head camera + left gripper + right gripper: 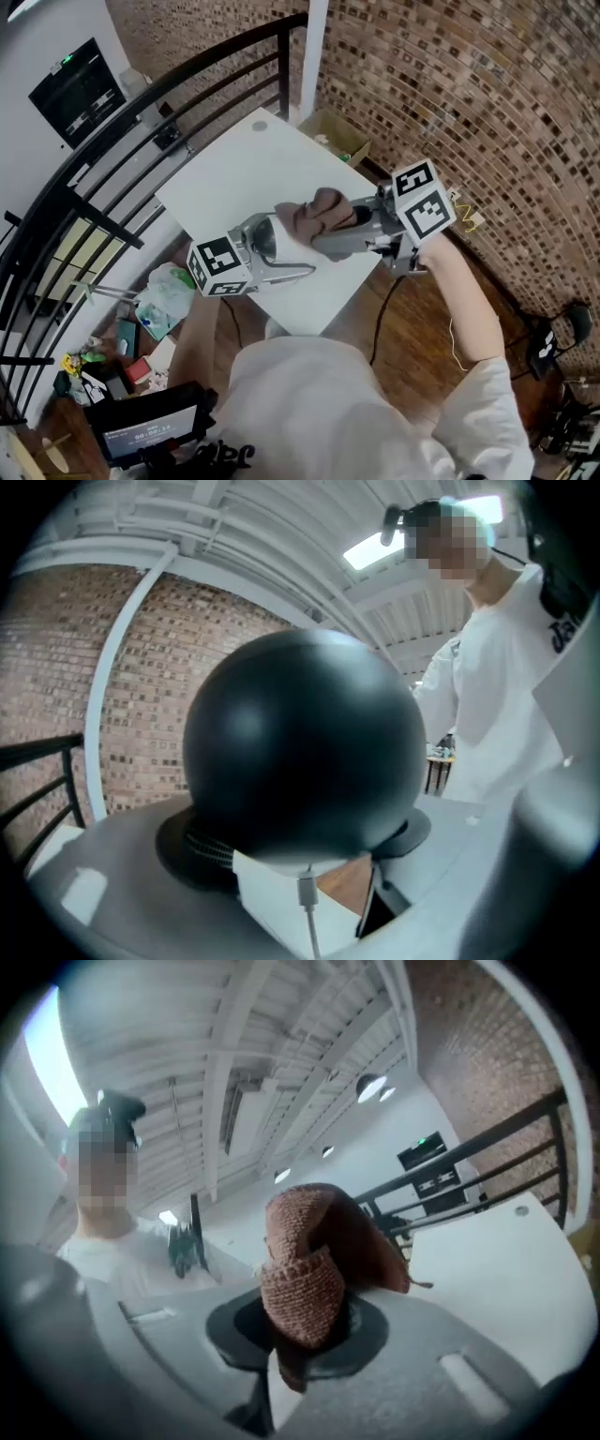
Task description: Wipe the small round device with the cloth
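Left gripper (274,244) is clamped on the device (300,752), held up over the near part of the table (234,178). The device reads as a black ball (no long axis visible, can't tell its facing). A thin grey cable (307,907) shows just below it. Right gripper (323,230) pinches the brown cloth (305,1279). Its bunched end sticks out past the jaws, up against the left gripper's tip; contact with the device is hidden. Beyond: railing (141,103), brick wall (469,94).

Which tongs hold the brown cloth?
The right tongs: the brown cloth is pinched between them, whereas the left tongs grip a black round device.
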